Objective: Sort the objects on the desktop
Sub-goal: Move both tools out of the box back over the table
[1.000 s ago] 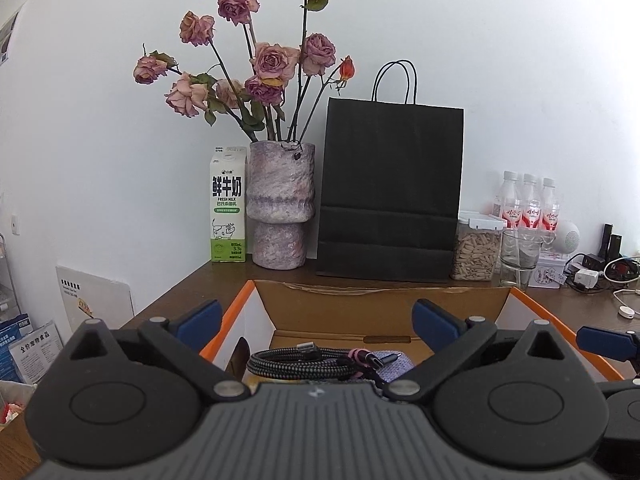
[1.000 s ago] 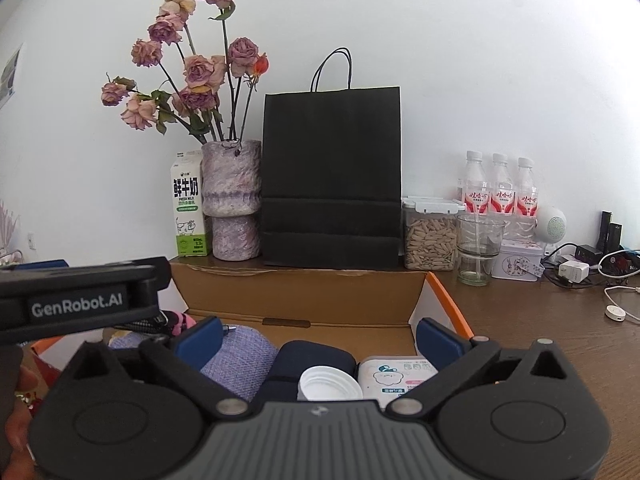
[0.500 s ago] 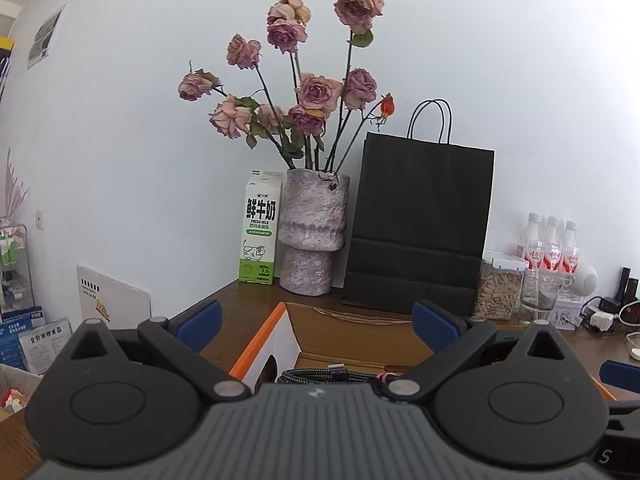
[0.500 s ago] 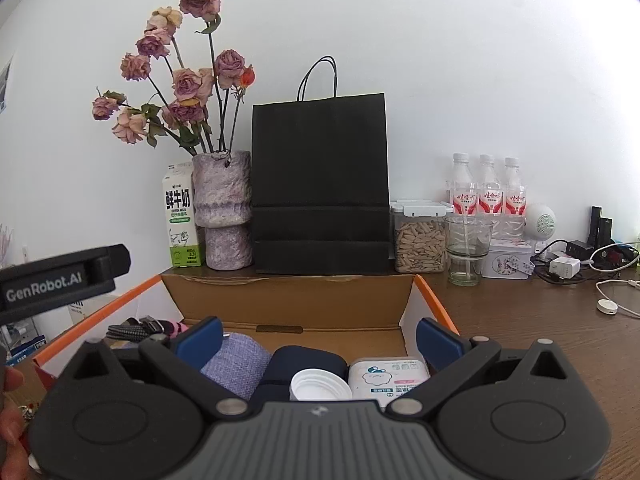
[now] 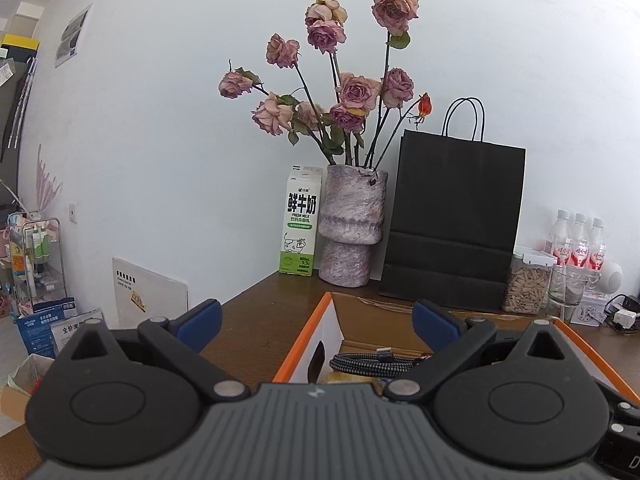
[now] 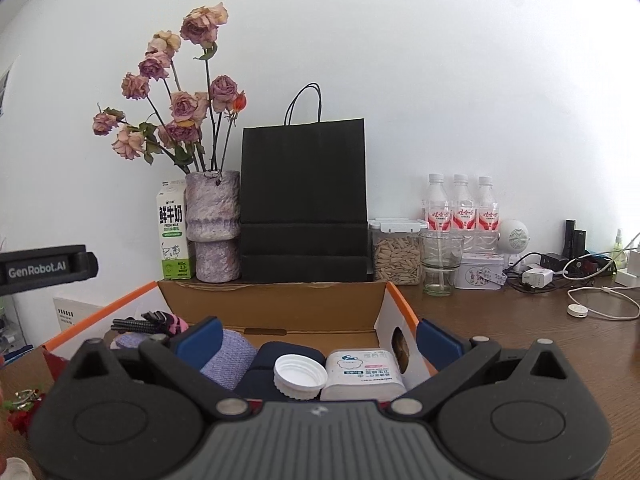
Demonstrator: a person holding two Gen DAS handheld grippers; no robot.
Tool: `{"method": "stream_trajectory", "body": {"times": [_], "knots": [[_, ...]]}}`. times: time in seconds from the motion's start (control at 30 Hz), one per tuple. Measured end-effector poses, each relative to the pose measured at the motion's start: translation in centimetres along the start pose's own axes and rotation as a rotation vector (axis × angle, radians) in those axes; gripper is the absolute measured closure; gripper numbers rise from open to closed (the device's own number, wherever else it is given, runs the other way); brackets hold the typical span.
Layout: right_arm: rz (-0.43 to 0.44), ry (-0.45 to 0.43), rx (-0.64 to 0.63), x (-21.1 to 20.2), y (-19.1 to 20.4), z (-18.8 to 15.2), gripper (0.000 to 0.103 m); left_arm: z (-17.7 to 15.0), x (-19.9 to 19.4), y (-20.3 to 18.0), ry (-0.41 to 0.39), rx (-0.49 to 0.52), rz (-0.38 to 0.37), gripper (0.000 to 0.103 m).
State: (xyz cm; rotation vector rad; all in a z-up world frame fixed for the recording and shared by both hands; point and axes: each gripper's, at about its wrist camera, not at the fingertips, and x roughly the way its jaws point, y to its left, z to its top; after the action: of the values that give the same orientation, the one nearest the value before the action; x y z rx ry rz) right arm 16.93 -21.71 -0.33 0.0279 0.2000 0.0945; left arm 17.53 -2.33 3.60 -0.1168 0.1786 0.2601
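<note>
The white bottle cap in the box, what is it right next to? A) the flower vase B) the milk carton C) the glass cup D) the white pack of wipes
D: in the right wrist view the white bottle cap lies inside the cardboard box, side by side with the white pack of wipes; the milk carton, vase and glass cup stand behind the box.

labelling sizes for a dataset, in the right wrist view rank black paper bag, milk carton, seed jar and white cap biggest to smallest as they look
1. black paper bag
2. milk carton
3. seed jar
4. white cap; it is nearest the camera, so its true size may be smaller than it looks.
</note>
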Motion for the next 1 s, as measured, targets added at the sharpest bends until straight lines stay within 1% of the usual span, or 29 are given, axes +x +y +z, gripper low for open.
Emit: {"method": "stream_trajectory", "body": {"times": [0.17,0.33,0.5,0.63,0.77,0.9,1.0], "knots": [[-0.025,-0.036,-0.004,-2.3,-0.3,-0.9,0.0,-0.1,-1.8,1.2,0.021,0.03,-0.01,0.0],[-0.019,0.002,-0.025,-4.3,-0.6,-1.5,0.0,-0.5,-3.5,3.6,0.067,0.05,-0.041,0.0],[-0.004,0.082,-0.042,-6.0,-1.2,-2.2,0.0,-1.3,-4.6,6.2,0.142,0.059,-0.057,0.0],[-0.015,0.153,-0.068,-6.9,-1.8,-3.1,0.0,-2.2,-5.4,7.9,0.195,0.059,-0.079,0.0],[-0.016,0.234,-0.072,-7.6,-2.8,-4.0,0.0,-3.3,-6.0,8.6,0.262,0.094,-0.116,0.0],[-0.03,0.307,-0.084,-7.7,-3.9,-4.6,0.0,-4.7,-6.3,8.8,0.358,0.127,-0.152,0.0],[-0.02,0.356,-0.083,-7.7,-4.6,-4.9,0.0,-5.6,-6.6,8.8,0.39,0.151,-0.155,0.0]]}}
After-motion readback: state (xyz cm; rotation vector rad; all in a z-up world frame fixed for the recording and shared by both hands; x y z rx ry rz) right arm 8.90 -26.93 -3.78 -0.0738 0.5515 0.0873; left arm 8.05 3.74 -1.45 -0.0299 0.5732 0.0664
